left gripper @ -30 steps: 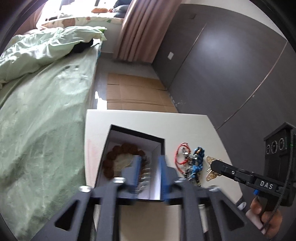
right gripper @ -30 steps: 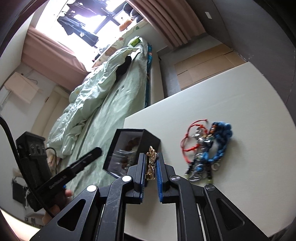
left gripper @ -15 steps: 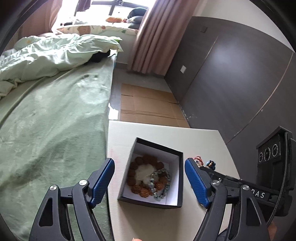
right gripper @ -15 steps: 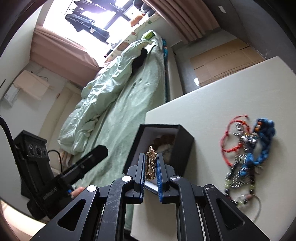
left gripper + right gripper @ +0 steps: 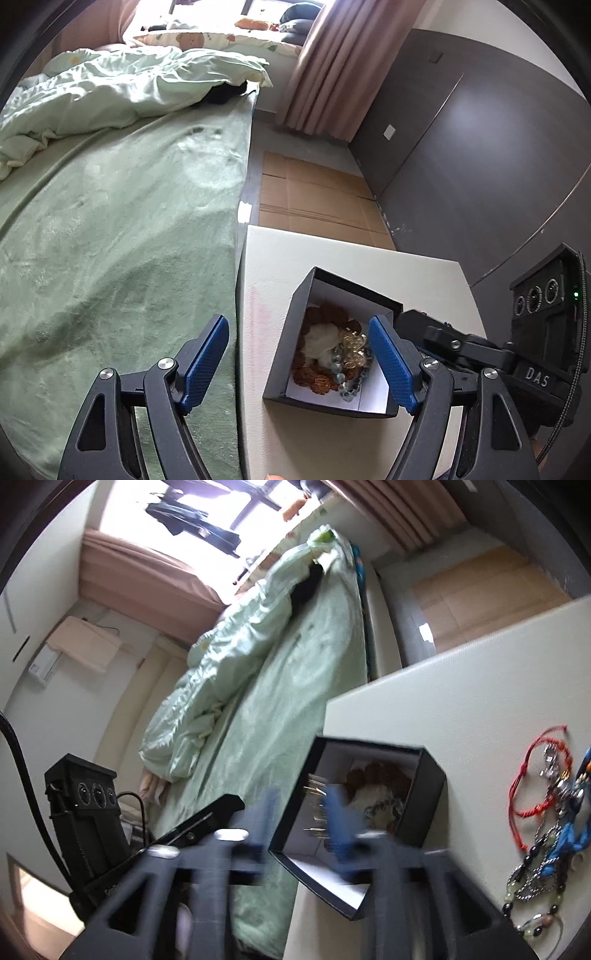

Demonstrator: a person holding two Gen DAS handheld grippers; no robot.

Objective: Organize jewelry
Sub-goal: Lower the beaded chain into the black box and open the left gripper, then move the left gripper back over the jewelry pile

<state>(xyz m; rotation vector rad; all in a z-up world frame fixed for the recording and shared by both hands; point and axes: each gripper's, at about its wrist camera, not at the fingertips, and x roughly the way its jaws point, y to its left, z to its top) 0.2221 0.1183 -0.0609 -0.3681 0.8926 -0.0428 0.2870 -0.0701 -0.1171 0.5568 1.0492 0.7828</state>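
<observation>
A black box (image 5: 288, 332) (image 5: 428, 797) with a white inside stands on the pale table (image 5: 277, 258). In it lie a brown bead bracelet (image 5: 321, 384), a silver chain (image 5: 345, 380) and a gold piece (image 5: 352, 345). My left gripper (image 5: 299, 362) is open wide, its blue pads on either side of the box's near end and apart from it. My right gripper (image 5: 303, 812) hangs over the box's near corner, blurred, its jaws opening. The gold piece (image 5: 316, 805) shows as streaks between them, free of the pads. From the right, the right gripper's tip (image 5: 417, 321) reaches the box rim.
A tangle of loose jewelry (image 5: 546, 830) with a red cord bracelet (image 5: 532, 775) and a blue one (image 5: 576, 834) lies on the table to the right of the box. A bed with a green blanket (image 5: 110, 221) runs along the table's left edge. Cardboard (image 5: 314, 199) covers the floor beyond.
My right gripper carried the gold piece left over the box and its jaws have parted; the piece now lies in the box. My left jaws widened and drew back from the box.
</observation>
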